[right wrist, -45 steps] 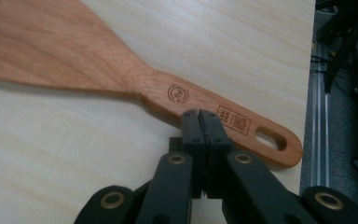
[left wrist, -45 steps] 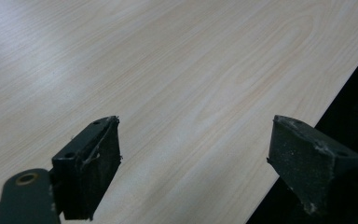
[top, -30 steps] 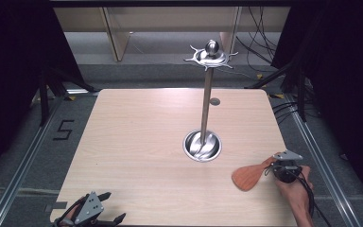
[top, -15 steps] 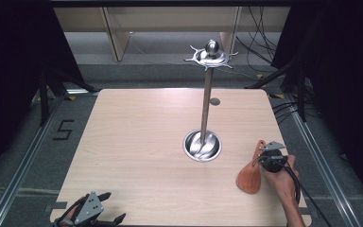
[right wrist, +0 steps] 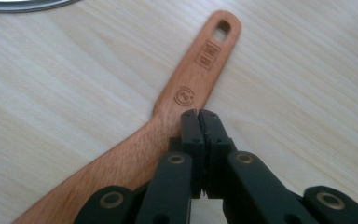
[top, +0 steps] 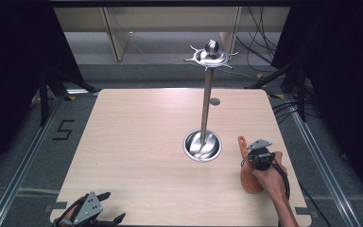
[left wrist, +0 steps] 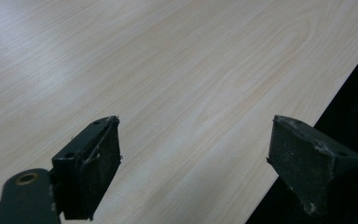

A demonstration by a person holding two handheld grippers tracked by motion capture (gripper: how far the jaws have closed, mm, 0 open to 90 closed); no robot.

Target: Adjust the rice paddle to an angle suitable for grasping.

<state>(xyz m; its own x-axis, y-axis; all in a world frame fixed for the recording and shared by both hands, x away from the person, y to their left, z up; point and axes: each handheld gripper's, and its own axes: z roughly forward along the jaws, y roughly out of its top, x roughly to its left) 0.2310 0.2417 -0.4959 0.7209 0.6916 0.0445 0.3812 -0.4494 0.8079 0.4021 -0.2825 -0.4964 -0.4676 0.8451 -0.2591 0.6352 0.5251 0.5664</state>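
Note:
A wooden spatula (top: 249,182) lies flat on the table at the front right, its handle pointing away toward the stand. In the right gripper view the spatula (right wrist: 186,88) shows a slotted hole at the handle's end. My right gripper (top: 249,161) is shut, jaws pressed together with nothing between them, tips (right wrist: 199,112) over the spatula's neck. A metal stand (top: 205,109) rises from a round steel base (top: 202,144) and carries a hooked crown (top: 211,56). My left gripper (top: 112,207) stands open at the table's front left corner, nothing between its jaws (left wrist: 193,135).
The light wooden table (top: 137,142) spreads bare to the left of the stand. A small round grey mark (top: 214,101) sits behind the pole. Dark floor, rails and cables surround the table; its front edge runs beside my left gripper.
The spatula has swung from lying crosswise to pointing away from the person. My right gripper moved with it, slightly left and forward. The left gripper stayed put.

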